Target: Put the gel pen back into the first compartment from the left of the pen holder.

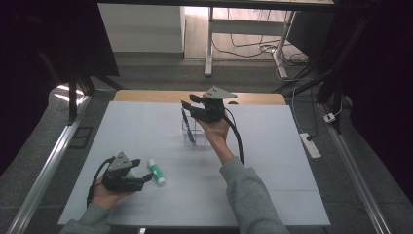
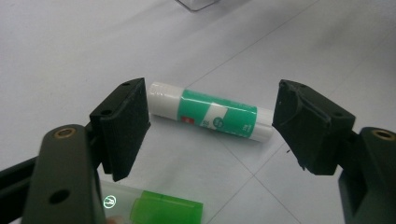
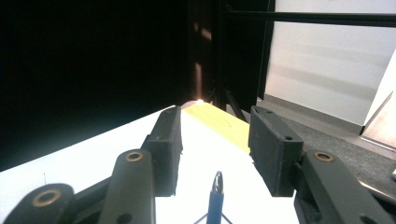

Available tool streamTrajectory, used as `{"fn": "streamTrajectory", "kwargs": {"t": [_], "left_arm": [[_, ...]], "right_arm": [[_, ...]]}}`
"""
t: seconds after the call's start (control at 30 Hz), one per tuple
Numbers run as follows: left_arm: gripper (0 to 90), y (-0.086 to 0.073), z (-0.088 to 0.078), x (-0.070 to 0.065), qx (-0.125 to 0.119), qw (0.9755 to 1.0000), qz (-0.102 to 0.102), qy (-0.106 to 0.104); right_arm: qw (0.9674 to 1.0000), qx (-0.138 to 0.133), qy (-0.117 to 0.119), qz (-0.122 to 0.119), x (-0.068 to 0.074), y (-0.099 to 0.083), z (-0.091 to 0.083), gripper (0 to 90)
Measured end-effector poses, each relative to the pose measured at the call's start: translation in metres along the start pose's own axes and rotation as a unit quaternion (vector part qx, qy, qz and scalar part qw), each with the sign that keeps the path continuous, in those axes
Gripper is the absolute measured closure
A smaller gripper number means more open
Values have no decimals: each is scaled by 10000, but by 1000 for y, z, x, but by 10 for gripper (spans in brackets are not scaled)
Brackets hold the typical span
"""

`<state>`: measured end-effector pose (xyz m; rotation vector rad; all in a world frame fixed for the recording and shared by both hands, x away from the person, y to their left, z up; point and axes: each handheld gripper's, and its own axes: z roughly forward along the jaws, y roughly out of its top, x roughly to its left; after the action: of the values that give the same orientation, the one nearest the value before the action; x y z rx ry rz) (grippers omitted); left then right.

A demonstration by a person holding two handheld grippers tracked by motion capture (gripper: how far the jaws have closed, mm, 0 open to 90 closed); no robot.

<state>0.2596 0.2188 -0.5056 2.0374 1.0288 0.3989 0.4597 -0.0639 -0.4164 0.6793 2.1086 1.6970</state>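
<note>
A green and white glue stick (image 1: 157,171) lies flat on the white mat. My left gripper (image 1: 144,176) rests just left of it. In the left gripper view the glue stick (image 2: 210,116) lies crosswise just beyond the gap of the left gripper (image 2: 212,119), open and untouched by either pad. A blue pen (image 1: 188,127) stands leaning in a small clear holder (image 1: 196,136) mid-table. My right gripper (image 1: 189,103) hovers over the pen's top. In the right gripper view the pen (image 3: 215,200) pokes up below the right gripper (image 3: 215,128), which is open and clear of it.
The white mat (image 1: 146,126) covers most of the table, with a wooden edge (image 1: 146,96) at the back. A power strip (image 1: 310,145) lies on the floor to the right. A green item (image 2: 163,210) shows at the bottom of the left gripper view.
</note>
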Motion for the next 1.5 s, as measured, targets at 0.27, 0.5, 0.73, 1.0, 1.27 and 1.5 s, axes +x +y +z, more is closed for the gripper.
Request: {"fn": "streamTrajectory", "kwargs": {"t": [0.27,0.5,0.73,1.0,1.27,1.5], "left_arm": [[266,0,0,0,5,10000,-2,10],[266,0,0,0,15,10000,-2,21],[265,0,0,0,21,10000,-5,28],[265,-1,0,1,31,10000,-16,37],[265,-1,0,1,35,10000,-39,46],[265,-1,0,2,37,10000,-55,59]], "right_arm": [[9997,83,202,112,-4,-6,-17,533],[9994,285,208,41,-2,-13,-30,519],[9987,446,247,-23,1,-19,-42,506],[9978,549,363,43,2,-26,-59,499],[9969,711,322,54,3,-36,-84,491],[9960,854,243,59,3,-47,-107,486]]}}
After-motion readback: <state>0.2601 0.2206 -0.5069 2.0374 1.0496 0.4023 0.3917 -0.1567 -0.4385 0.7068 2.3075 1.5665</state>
